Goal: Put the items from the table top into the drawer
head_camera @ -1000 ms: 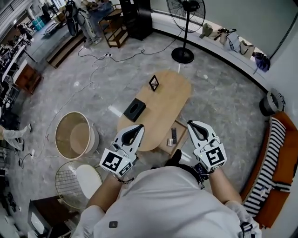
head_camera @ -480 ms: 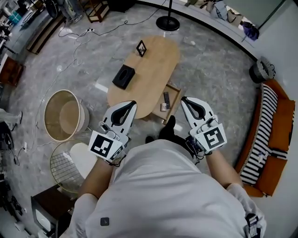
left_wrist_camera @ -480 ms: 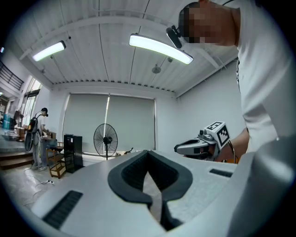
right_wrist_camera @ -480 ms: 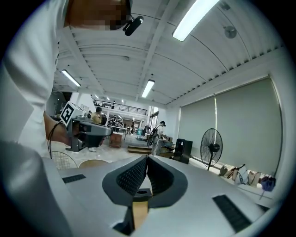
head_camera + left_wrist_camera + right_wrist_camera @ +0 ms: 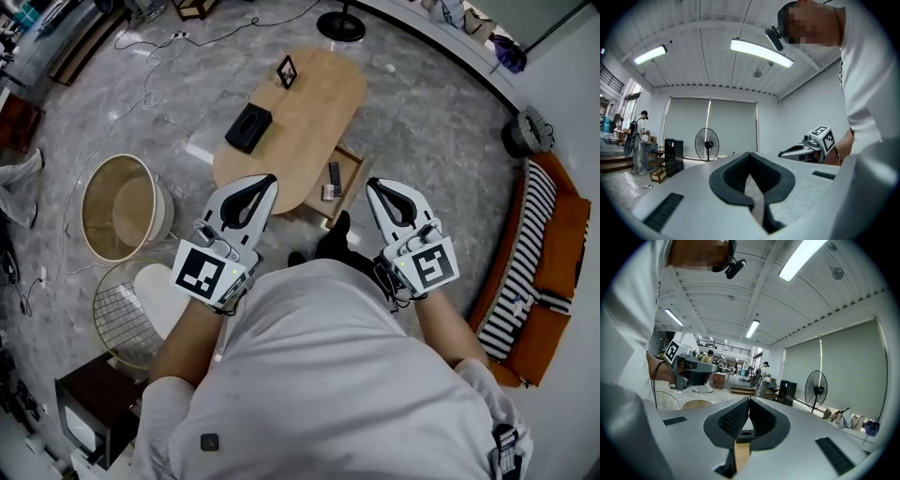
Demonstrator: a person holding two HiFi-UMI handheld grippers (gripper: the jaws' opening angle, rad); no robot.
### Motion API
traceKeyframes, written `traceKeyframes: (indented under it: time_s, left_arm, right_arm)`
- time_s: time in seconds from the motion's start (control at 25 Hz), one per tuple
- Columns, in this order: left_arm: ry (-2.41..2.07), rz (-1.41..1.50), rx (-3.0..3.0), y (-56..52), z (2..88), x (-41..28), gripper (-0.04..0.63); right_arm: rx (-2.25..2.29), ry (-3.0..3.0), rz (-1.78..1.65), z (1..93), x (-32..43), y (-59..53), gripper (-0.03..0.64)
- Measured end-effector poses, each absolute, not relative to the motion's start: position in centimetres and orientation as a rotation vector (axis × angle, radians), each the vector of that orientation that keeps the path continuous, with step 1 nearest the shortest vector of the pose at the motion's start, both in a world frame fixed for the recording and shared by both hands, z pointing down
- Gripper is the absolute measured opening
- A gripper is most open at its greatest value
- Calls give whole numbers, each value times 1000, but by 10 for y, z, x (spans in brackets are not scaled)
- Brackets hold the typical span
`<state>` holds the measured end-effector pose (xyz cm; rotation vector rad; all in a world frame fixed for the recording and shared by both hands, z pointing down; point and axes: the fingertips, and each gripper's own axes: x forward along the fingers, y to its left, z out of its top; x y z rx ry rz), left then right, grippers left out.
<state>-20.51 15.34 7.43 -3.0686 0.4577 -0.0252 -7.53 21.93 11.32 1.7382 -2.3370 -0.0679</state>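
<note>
A black box (image 5: pixel 248 128) and a small black picture frame (image 5: pixel 286 71) rest on the oval wooden table (image 5: pixel 309 122). The table's drawer (image 5: pixel 349 187) stands pulled out on the near right side, with a dark remote (image 5: pixel 334 175) and a small item inside. My left gripper (image 5: pixel 267 180) hovers over the table's near end, shut and empty. My right gripper (image 5: pixel 373 185) is held just right of the drawer, also shut and empty. In the left gripper view the left gripper (image 5: pixel 750 153) has its jaws closed together. The right gripper view shows the right gripper (image 5: pixel 749 400) the same way.
A round beige tub (image 5: pixel 117 206) and a wire stool with a white seat (image 5: pixel 141 309) stand left of the table. An orange sofa with a striped throw (image 5: pixel 539 253) is at the right. A fan base (image 5: pixel 339 23) and floor cables (image 5: pixel 159 56) lie beyond. My dark shoe (image 5: pixel 333 239) is near the drawer.
The table has slid up and away in the head view. Both grippers sit a little higher in the picture and stay shut. The box, frame and drawer have not moved.
</note>
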Motion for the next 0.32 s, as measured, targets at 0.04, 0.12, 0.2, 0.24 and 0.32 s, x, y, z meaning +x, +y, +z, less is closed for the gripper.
traceKeyframes:
  time_s: [0.04,0.12,0.2,0.24,0.32]
  left_arm:
    - [453,-24,-3068,155,75,-205,9]
    - [449,-18,-3065,157,75,-204,9]
    - [454,-9,-3060,158,73,-203,9]
    - [458,-6,-3056,158,72,-202,9]
    - [467,3,-3049,157,68,-202,9]
  right_arm:
    - [1739,-2340,-78,112,-76,219,28]
    - [1742,-2345,-99,110,-78,219,28]
    - [1744,-2359,-138,104,-79,217,28]
    - [1745,-2370,-164,100,-80,216,29]
    - [1744,-2386,-207,94,-80,214,28]
